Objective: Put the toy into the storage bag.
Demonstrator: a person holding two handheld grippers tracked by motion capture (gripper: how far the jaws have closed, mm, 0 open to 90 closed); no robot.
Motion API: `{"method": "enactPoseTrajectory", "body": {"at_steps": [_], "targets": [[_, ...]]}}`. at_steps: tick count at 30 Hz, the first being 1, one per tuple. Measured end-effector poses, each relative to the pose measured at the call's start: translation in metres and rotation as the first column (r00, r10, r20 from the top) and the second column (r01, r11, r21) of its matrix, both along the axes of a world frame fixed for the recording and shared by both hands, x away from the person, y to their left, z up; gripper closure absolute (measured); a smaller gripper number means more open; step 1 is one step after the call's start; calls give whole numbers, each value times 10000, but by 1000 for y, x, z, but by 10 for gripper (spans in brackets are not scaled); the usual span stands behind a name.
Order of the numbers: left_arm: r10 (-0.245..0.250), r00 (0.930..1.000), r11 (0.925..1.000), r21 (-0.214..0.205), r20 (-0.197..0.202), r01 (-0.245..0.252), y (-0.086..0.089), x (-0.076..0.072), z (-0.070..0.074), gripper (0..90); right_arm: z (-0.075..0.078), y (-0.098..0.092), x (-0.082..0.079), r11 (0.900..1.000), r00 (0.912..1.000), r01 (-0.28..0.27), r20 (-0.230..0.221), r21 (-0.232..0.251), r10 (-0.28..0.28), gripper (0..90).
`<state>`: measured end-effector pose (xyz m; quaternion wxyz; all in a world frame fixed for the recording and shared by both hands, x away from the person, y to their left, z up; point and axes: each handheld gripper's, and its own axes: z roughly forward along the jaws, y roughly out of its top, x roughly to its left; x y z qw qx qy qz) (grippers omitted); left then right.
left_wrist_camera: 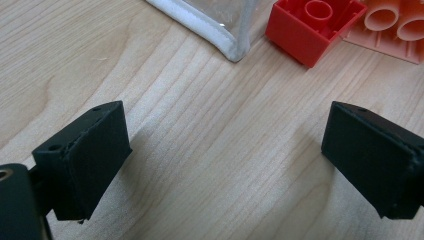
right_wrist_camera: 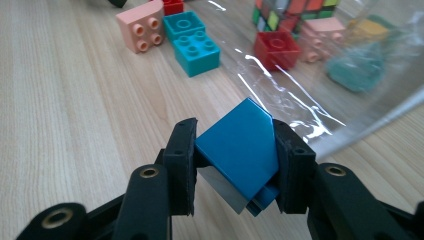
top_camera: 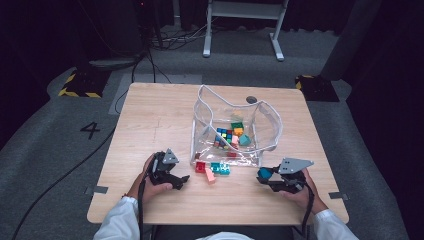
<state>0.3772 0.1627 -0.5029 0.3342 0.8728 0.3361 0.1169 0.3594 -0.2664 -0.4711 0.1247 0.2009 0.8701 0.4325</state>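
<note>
Blue brick (right_wrist_camera: 240, 145), no readable markings

Two grippers (top_camera: 186, 178) (top_camera: 261, 175), one bag (top_camera: 260, 130)

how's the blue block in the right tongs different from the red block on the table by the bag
The blue block is clamped between the right tongs and tilted on a corner above the table; the red block lies free on the wood, hollow underside showing. The blue one shows smooth flat faces, the red one a round tube inside. Both are plastic building blocks outside the clear bag.
</note>
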Motion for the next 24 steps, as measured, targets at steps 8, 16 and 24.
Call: {"method": "enactPoseTrajectory", "body": {"at_steps": [8,16,24], "targets": [[-8,10000,10000,0,3,8,0,0,0,53,11,-31,6,9961,9960,852,263,220,-857,594],[0,10000,10000,3,2,0,0,0,0,53,23,-51,14,9882,9881,1488,351,355,-1500,594],[-10,10000,10000,1,9,10,0,0,0,53,51,-64,27,9793,9781,1932,675,599,-1971,595]]}}
